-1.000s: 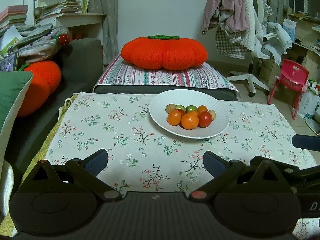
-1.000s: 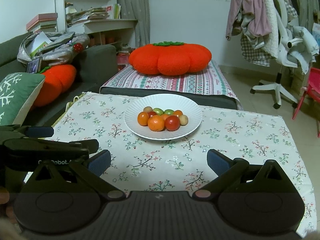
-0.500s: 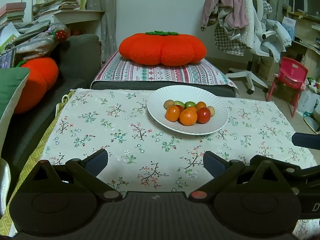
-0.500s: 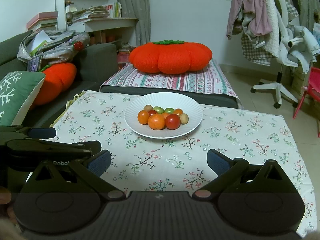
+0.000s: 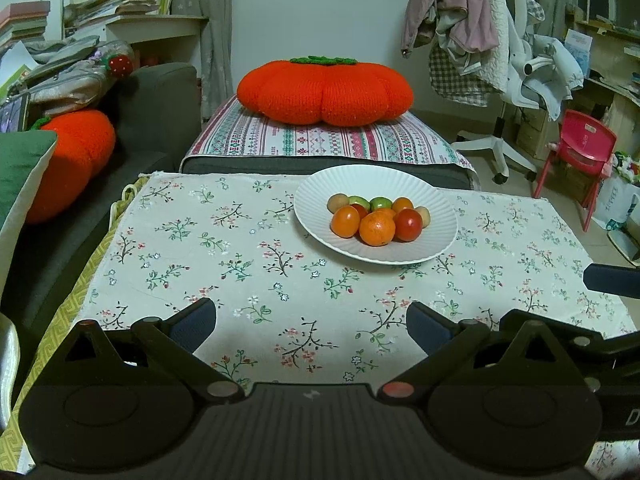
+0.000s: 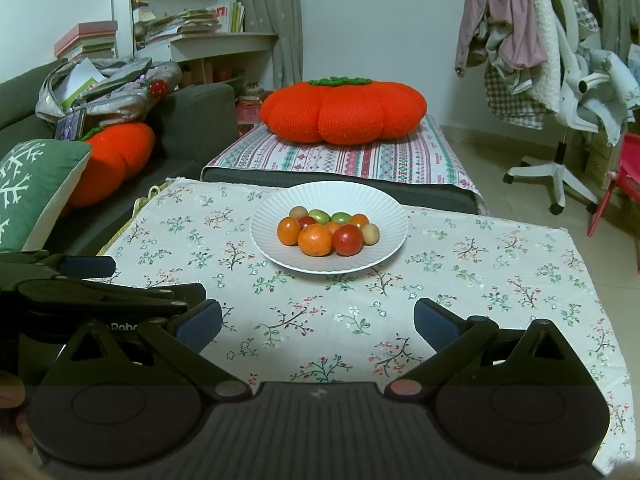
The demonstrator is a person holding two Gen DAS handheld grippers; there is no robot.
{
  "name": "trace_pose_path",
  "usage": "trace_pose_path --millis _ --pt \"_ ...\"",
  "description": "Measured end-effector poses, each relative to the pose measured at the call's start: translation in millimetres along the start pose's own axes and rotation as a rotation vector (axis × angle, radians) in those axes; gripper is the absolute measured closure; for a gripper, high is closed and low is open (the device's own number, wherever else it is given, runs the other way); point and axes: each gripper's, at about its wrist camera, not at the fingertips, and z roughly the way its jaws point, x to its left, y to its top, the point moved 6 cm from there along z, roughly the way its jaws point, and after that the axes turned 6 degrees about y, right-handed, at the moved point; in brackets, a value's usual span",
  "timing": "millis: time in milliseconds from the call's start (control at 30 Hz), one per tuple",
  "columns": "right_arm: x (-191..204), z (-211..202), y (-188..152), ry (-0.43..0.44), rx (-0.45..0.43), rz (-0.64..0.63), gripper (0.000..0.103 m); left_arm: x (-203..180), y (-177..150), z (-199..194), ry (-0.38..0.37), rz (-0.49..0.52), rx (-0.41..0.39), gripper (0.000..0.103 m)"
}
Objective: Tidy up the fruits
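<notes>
We note a desk (image 5: 248, 248) under a pale floral cloth, set in a cluttered living room.

At 9 o'clock in the left wrist view: a dark sofa (image 5: 160, 112) carrying a green cushion (image 5: 20, 176) and a small orange pumpkin cushion (image 5: 76, 156); bags and stacked books sit behind it.

At 12 o'clock, beyond the desk's far edge: a striped bench pad (image 5: 320, 144) with a large orange pumpkin cushion (image 5: 325, 91) resting on it.

Just right of centre, on the far half of the cloth: a white ribbed plate (image 5: 408, 190) with the fruits (image 5: 377, 220) heaped together in its middle. We count orange, red, green and tan pieces, all touching or nearly so.

At 2 to 3 o'clock: a white swivel chair (image 5: 516, 80) draped with clothes, and a red child's chair (image 5: 580, 152) on the tiled floor.

The left gripper (image 5: 311, 324) is spread wide over the near cloth, nothing between its pads. The right gripper (image 6: 317, 324) is likewise released and empty, near the desk's front edge, with the left gripper's body just beside it at 8 o'clock. Bare cloth lies between both grippers and the plate; we see no obstruction.
</notes>
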Motion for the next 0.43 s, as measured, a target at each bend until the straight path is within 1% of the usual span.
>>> trace_pose_path --millis 267,433 --pt "0.3 0.2 -0.4 0.000 0.000 0.000 0.000 -2.0 1.0 -2.1 0.014 0.020 -0.023 0.013" --pt "0.1 0.2 -0.3 0.000 0.001 0.000 0.000 -1.8 1.1 -0.3 0.008 0.018 -0.013 0.013"
